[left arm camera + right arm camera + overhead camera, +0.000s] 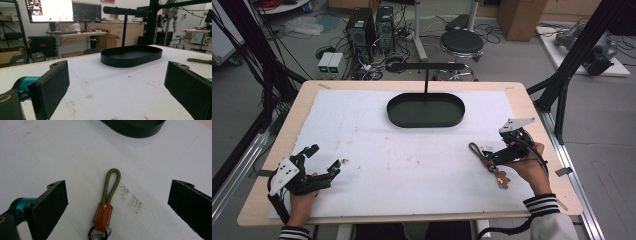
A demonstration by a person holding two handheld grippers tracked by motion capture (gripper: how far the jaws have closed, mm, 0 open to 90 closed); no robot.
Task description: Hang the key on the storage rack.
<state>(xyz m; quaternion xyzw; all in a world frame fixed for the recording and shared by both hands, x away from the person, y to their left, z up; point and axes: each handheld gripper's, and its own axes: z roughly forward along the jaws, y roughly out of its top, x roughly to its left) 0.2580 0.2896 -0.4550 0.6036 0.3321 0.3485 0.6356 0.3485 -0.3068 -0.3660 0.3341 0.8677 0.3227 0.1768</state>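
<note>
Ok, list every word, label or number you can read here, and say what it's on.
None can be read.
Monitor behind the table: its screen text is too small and blurred.
Orange leather tab of the keychain: an embossed mark, not legible.
Red sign on the wall: cut off, unreadable.

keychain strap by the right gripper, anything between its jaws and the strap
Nothing visible. The right gripper is open, one jaw on each side of the keychain strap, which lies flat on the white mat. Just bare mat fills the gaps between jaws and strap.
</note>
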